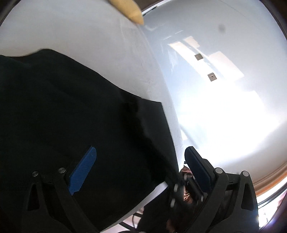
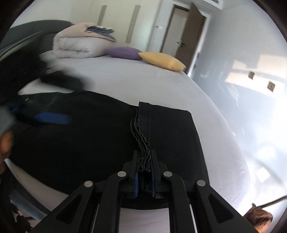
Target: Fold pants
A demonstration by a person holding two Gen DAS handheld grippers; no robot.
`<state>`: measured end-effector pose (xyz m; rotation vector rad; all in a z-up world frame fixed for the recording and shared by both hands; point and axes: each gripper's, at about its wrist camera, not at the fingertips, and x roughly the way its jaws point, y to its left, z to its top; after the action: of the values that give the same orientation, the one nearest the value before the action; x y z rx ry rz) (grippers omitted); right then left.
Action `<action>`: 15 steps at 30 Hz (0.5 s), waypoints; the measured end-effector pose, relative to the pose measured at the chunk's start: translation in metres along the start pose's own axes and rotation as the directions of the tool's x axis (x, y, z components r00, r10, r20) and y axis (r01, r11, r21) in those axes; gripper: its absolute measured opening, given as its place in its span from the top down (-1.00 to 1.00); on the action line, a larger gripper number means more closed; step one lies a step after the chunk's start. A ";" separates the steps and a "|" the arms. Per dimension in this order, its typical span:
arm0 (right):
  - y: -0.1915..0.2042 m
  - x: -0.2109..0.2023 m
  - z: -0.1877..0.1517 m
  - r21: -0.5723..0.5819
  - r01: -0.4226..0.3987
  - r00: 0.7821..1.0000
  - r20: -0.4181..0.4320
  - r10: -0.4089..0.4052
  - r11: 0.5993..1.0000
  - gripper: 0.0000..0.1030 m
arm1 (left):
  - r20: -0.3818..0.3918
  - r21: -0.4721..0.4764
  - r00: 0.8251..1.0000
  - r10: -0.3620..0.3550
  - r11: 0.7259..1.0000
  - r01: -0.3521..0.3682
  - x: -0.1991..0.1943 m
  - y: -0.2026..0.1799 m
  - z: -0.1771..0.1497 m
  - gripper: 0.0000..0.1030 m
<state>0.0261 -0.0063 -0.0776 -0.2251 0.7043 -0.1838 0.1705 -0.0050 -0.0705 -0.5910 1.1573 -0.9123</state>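
Note:
Black pants lie spread on a bed with a pale sheet. My right gripper is shut on the stacked hem edges of the pants near the bed's front edge. My left gripper is open above the black pants, its blue pads wide apart and nothing between them. The left gripper also shows blurred in the right wrist view, over the left part of the pants.
A folded duvet, a purple pillow and a yellow pillow lie at the bed's far end. A door stands open behind. The bed edge drops off at the right. The yellow pillow's tip shows in the left wrist view.

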 end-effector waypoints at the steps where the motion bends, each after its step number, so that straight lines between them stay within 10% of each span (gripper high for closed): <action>1: 0.007 -0.003 0.001 -0.009 -0.012 1.000 0.002 0.012 1.000 0.78 | -0.006 -0.012 1.000 0.003 1.000 -0.004 0.004 0.002 0.003 -0.95; 7: 0.029 -0.012 0.001 -0.037 -0.054 0.998 0.012 0.055 0.998 0.78 | -0.033 -0.103 0.999 -0.021 0.994 0.017 0.011 0.028 0.012 -0.83; 11: 0.032 -0.013 -0.001 -0.045 -0.066 0.998 0.007 0.067 0.997 0.78 | -0.062 -0.129 0.998 -0.018 0.992 0.010 0.013 0.044 0.016 0.14; 15: 0.032 -0.016 -0.002 -0.058 -0.070 0.997 0.014 0.071 0.996 0.78 | -0.085 -0.120 0.996 -0.014 0.993 0.003 0.019 0.048 0.019 0.38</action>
<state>0.0160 0.0283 -0.0774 -0.2557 0.7012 -0.0949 0.2049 0.0034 -0.1127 -0.6596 1.2948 -0.8868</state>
